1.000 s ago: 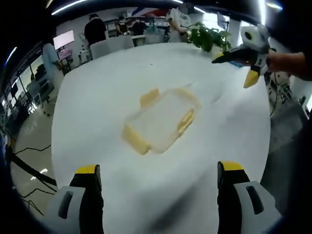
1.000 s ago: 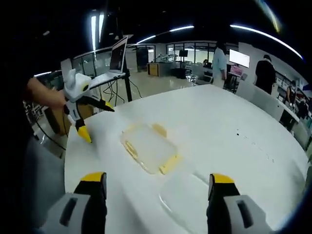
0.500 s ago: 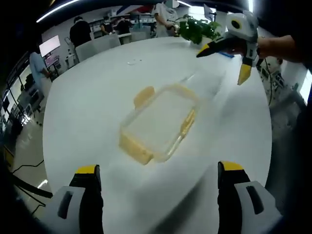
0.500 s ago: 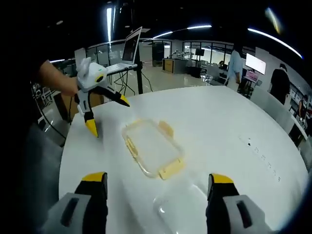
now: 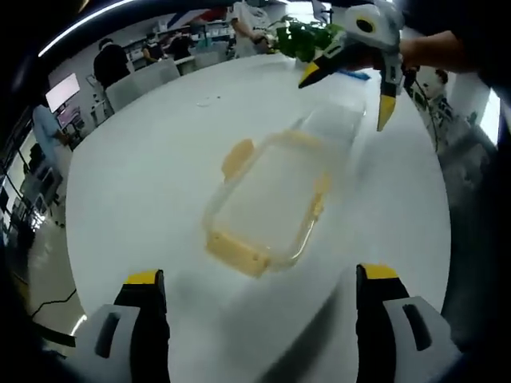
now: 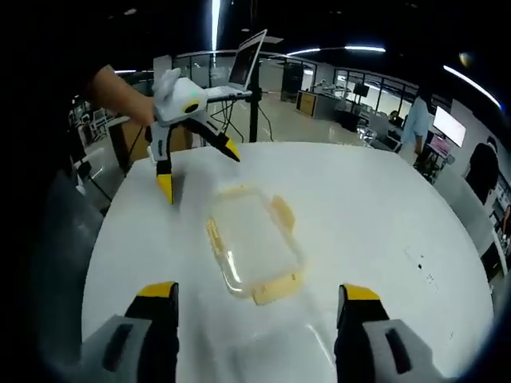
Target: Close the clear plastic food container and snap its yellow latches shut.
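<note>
A clear container (image 5: 271, 203) with yellow latches (image 5: 238, 253) lies on the white bench (image 5: 144, 175), ahead of both tongs. Left tongs (image 5: 259, 299) and right tongs (image 6: 249, 311) gape wide, holding nothing. Its clear lid (image 5: 331, 124) seems to lie beyond; best seat it squarely before pressing latches.

bare white table (image 5: 144, 159) all around the container (image 5: 267, 203), nothing between
</note>
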`<move>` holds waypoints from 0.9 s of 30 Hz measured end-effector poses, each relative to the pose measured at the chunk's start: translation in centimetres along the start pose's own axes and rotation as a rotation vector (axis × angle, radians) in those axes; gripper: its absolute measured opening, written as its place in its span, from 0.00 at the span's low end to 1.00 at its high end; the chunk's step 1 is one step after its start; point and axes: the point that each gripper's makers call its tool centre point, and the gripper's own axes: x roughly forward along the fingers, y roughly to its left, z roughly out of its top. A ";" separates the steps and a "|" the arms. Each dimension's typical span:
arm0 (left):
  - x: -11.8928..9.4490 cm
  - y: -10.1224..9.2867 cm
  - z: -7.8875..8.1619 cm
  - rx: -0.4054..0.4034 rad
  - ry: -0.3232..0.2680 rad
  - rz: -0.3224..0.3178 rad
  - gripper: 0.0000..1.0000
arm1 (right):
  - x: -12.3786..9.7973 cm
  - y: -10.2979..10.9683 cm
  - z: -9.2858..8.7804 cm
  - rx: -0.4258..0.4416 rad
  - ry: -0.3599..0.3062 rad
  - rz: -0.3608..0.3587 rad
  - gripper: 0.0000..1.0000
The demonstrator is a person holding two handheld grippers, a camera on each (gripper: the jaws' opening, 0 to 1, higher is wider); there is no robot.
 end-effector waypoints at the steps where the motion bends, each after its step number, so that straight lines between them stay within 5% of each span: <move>1: 0.0 -0.1 0.0 0.009 0.004 -0.010 0.98 | 0.1 -0.2 0.0 -0.030 0.009 0.000 0.80; 6: 0.7 -0.1 -0.5 0.063 0.037 -0.039 0.97 | 0.7 -1.0 -0.2 -0.106 0.035 -0.007 0.78; 20: 1.1 -0.3 0.5 0.128 0.043 -0.110 0.93 | 1.6 -0.6 0.5 -0.139 0.057 0.102 0.75; 27: 1.3 -0.1 0.6 0.191 0.063 -0.150 0.92 | 2.2 -0.9 -0.6 -0.229 0.139 0.134 0.66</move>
